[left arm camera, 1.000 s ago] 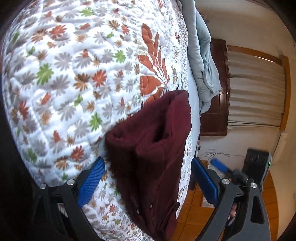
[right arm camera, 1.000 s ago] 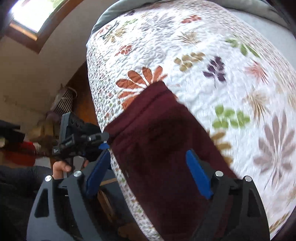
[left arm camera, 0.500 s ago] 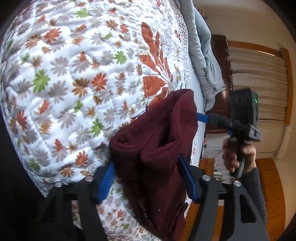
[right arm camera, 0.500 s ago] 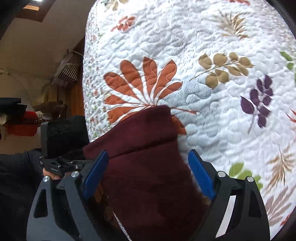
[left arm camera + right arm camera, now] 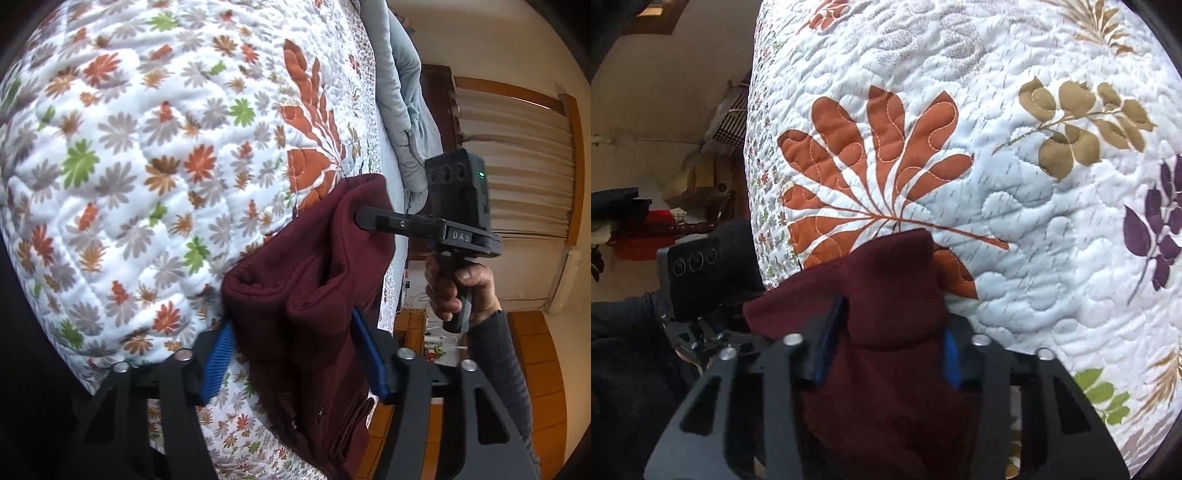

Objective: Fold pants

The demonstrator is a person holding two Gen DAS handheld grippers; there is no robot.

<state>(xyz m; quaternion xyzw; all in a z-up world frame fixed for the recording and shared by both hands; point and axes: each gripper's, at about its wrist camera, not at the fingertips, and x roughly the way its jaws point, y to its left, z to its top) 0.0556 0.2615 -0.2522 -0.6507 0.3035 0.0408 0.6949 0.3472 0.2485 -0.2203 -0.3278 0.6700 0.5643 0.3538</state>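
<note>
Evidently the gripping step is in hand: both sets of jaws are closing on the maroon pants (image 5: 314,295), which lie bunched at the edge of the floral quilt (image 5: 147,166). The left gripper (image 5: 295,354) pinches the near fold, the right gripper (image 5: 886,343) the far end, cloth pressed between each pair of pads. Next, likely, a joint lift and spread. Beside the quilt, a grey blanket (image 5: 402,110); beyond it, curtains (image 5: 517,166) and wooden floor.

pants (image 5: 314,295) lower end cut off, perhaps folded
</note>
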